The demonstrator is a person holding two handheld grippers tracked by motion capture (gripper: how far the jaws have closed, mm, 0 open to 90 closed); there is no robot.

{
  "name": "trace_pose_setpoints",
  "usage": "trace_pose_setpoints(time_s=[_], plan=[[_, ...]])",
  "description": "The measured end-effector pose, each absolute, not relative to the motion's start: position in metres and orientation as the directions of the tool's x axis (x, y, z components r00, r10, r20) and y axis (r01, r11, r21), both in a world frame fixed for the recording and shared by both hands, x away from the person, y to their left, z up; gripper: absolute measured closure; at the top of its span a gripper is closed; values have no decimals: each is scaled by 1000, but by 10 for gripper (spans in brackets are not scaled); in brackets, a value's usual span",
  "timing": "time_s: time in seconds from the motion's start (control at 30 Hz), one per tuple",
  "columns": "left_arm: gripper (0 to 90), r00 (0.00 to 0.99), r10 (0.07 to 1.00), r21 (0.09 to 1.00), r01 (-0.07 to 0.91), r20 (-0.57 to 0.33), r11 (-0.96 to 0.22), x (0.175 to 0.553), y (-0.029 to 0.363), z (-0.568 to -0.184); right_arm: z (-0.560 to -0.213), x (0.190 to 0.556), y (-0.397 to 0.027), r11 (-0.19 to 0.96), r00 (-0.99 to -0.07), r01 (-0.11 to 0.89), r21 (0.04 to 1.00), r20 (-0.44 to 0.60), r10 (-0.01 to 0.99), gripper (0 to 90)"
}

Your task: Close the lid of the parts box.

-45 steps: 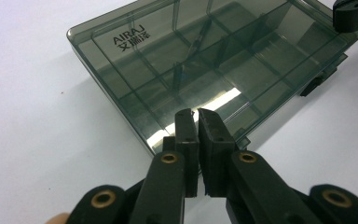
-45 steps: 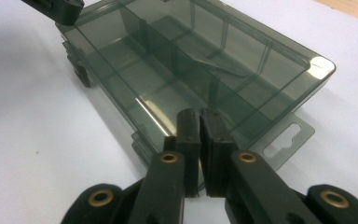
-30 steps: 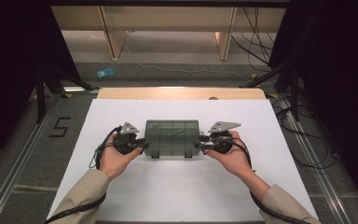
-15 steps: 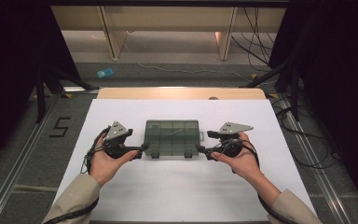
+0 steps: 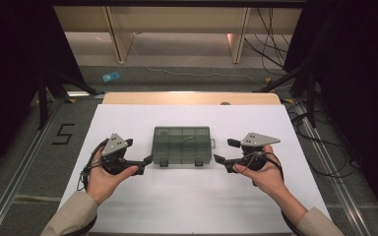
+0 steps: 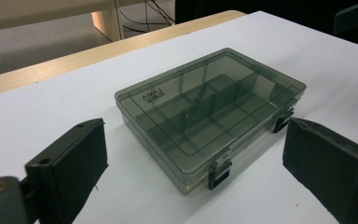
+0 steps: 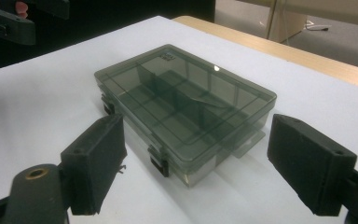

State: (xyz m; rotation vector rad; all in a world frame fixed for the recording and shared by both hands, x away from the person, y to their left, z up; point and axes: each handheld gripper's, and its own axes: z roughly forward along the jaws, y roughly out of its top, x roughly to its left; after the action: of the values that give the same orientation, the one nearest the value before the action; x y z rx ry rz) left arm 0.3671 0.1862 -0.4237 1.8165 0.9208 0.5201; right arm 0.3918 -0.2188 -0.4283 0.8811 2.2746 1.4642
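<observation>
A: Where is the organiser box [image 5: 182,145] sitting?

B: It is lying flat near the middle of the white table [image 5: 192,206], lid closed, with two dark latches [image 6: 219,175] on the side facing the person. It is smoky and see-through, so the dividers inside are showing as dark walls between the compartments. In the left gripper view [image 6: 209,114] some small lettering is showing on the lid near one corner, too small to read.

A: Is anything gripping it?

B: No. The left gripper [image 5: 145,161] is hovering just beside the box's near left corner, and its jaws have just been opening; they are standing wide, with nothing pressed between them. In its own view the box is lying beyond the two black pads, clear of both.

A: And the other one?

B: The right gripper [image 5: 225,152] is sitting off the right end of the box, near the small tab [image 5: 212,143] that is sticking out there. Its jaws have also just been opening and are gaping wide, touching nothing. In the right gripper view the box [image 7: 186,105] is lying ahead of the pads with its latched side toward the camera.

A: What is around all that?

B: A strip of bare wood [image 5: 192,98] is running along the table's far edge. Beyond it, cables [image 5: 177,73] are trailing over the grey floor, a small blue object [image 5: 110,76] is lying there, and a "5" [image 5: 63,133] is marked on the floor to the left of the table.
</observation>
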Motion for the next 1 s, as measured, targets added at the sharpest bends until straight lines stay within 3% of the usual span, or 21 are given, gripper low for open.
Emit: trace_pose_setpoints(time_s=[0.27, 1.0], plan=[[0, 637, 769, 924, 326, -57, -201, 356, 190, -425, -426, 379, -233, 293, -758, 334, 896, 71, 648, 196], [0, 657, 751, 939, 295, -67, -175, 329, 207, -429, -427, 354, -255, 258, -764, 292, 921, 63, 642, 192]])
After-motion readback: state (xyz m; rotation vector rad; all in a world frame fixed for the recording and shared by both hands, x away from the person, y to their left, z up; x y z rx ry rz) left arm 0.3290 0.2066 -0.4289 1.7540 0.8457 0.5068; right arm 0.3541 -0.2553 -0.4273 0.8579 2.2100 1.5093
